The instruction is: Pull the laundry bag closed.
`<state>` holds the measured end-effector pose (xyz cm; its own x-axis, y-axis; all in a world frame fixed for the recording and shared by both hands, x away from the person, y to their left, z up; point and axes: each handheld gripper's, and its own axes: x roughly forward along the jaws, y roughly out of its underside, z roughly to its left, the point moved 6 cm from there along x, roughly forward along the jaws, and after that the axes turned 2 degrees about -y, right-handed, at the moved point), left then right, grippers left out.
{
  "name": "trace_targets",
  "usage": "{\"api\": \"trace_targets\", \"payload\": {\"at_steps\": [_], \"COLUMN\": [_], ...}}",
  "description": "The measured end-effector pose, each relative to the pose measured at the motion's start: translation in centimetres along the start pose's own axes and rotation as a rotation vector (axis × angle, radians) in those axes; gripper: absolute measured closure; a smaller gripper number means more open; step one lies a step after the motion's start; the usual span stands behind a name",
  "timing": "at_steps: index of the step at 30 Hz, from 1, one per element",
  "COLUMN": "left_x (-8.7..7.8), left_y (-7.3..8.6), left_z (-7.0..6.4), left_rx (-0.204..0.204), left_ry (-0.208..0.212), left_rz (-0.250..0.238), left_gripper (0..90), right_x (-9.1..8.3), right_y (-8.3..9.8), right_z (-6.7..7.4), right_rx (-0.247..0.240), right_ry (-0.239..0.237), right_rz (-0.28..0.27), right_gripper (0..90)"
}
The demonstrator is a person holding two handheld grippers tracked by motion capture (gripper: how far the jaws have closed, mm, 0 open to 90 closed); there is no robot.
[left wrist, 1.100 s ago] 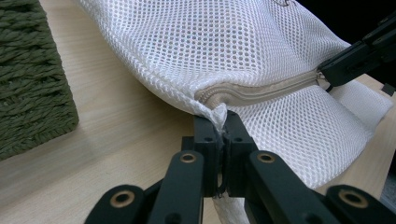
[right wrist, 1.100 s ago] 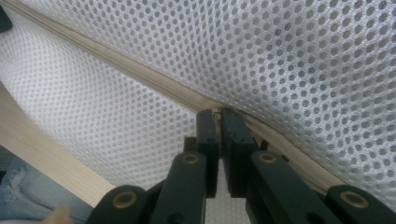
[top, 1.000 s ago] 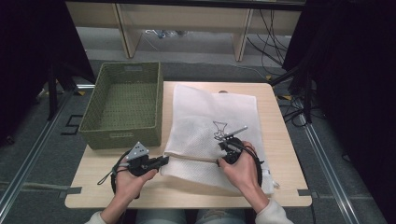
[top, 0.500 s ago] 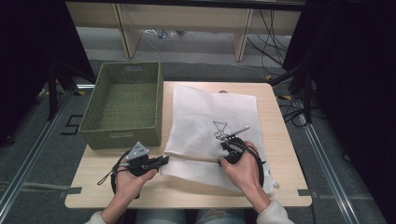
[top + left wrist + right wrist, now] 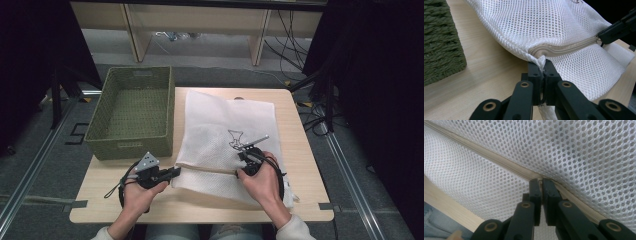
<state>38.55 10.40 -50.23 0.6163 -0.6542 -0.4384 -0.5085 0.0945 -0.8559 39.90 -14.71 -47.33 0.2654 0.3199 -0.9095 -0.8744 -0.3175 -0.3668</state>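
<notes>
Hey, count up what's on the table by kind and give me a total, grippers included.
White mesh laundry bag: 1
Green woven basket: 1
Handheld grippers, left gripper and right gripper, each shut on the bag's zipper edge: 2
Total: 4

A white mesh laundry bag [image 5: 225, 132] lies flat on the table beside the basket, its beige zipper [image 5: 571, 46] apparently closed.

Light wooden table [image 5: 300, 125] on grey floor [image 5: 60, 165]; dark curtains [image 5: 380, 75] at both sides.
</notes>
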Motion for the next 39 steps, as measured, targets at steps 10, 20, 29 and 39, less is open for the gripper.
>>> {"api": "trace_targets", "payload": {"at_steps": [10,20,29,39], "left_x": [-0.14,-0.12,-0.10,-0.12], "left_y": [0.12,0.08,0.11,0.11], "left_z": [0.20,0.18,0.15,0.14], "left_rx": [0.009,0.021,0.006,0.008], "left_ry": [-0.009,-0.003,-0.008,-0.008], "left_rz": [0.019,0.016,0.018,0.017], "left_gripper": [85.9,85.9,85.9,85.9], "right_x": [-0.13,-0.19,-0.27,-0.37], "right_y": [0.21,0.28,0.40,0.52], "right_z": [-0.23,-0.49,-0.83,-0.64], "right_rx": [0.026,0.016,0.007,0.047], "right_ry": [0.010,0.003,0.012,0.012], "right_rz": [0.007,-0.001,-0.001,0.009], "right_gripper": [87.5,87.5,87.5,87.5]}}
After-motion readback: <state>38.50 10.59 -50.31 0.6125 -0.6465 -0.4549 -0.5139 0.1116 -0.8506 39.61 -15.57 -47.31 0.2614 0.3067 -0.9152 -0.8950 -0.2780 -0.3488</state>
